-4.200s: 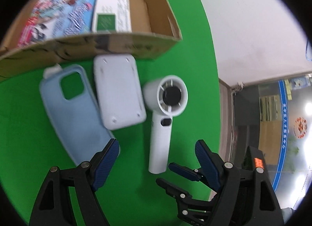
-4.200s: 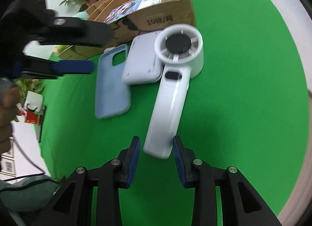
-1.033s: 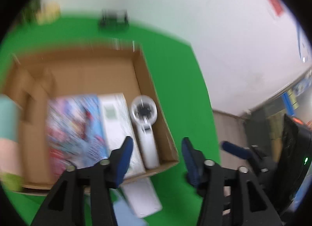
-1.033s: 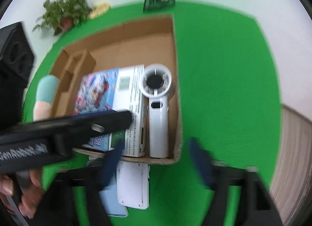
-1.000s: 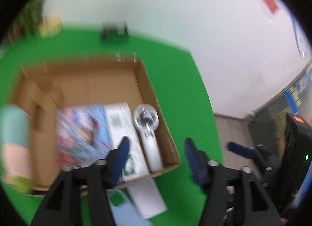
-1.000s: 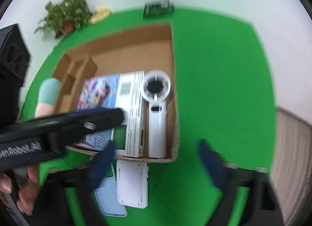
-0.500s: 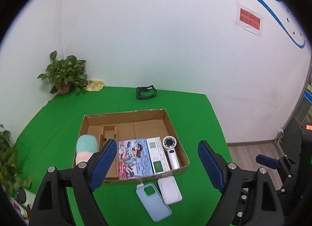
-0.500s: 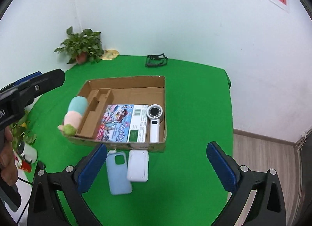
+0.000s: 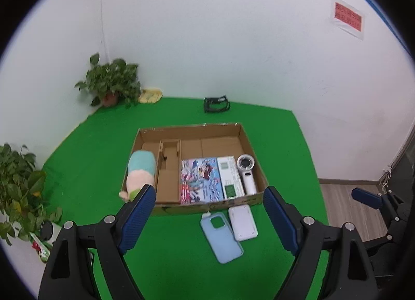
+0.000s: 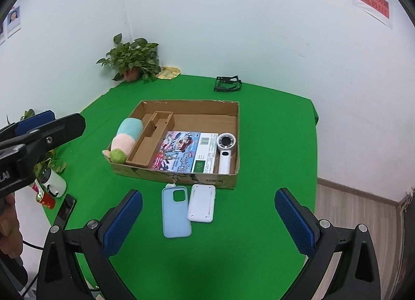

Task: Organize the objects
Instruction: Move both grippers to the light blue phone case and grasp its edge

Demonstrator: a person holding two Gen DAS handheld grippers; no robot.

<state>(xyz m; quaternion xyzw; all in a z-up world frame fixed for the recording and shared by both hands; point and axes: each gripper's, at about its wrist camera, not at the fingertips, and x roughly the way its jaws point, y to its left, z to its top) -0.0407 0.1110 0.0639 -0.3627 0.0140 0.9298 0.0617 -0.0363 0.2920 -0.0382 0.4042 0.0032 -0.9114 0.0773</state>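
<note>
Green cloth covers the worktop [image 10: 272, 144], which sits in a corner of white walls. Cardboard box [image 10: 181, 177], open-topped, rests near the middle of the cloth; a cardboard divider insert [image 10: 151, 135] splits off its left portion.

Contents of box, larger first:
- Colourful printed package [image 10: 186, 153] lying flat in the near right area, white and green label end toward the right.
- Plush toy [image 10: 124, 139], teal, pink and green, along the left wall, partly overhanging the near-left corner.
- White handheld fan [image 10: 225, 151] against the right wall, just beside the package, round head toward the far side, handle toward the near wall.

Outside the box, on the cloth just in front of its near wall: blue phone case [image 10: 175, 212] and white rectangular device [image 10: 201, 202], side by side, edges touching or nearly so; the case lies to the left.

Left gripper [image 9: 207, 218]: blue-padded fingers spread wide, nothing between them, held high and well back from the box. Right gripper [image 10: 207, 219]: fingers likewise spread wide, holding nothing, well above the cloth.

Background: potted plant [image 10: 132, 59] in the far corner, small black frame-like item [image 10: 227, 83] at the far edge of the cloth.
</note>
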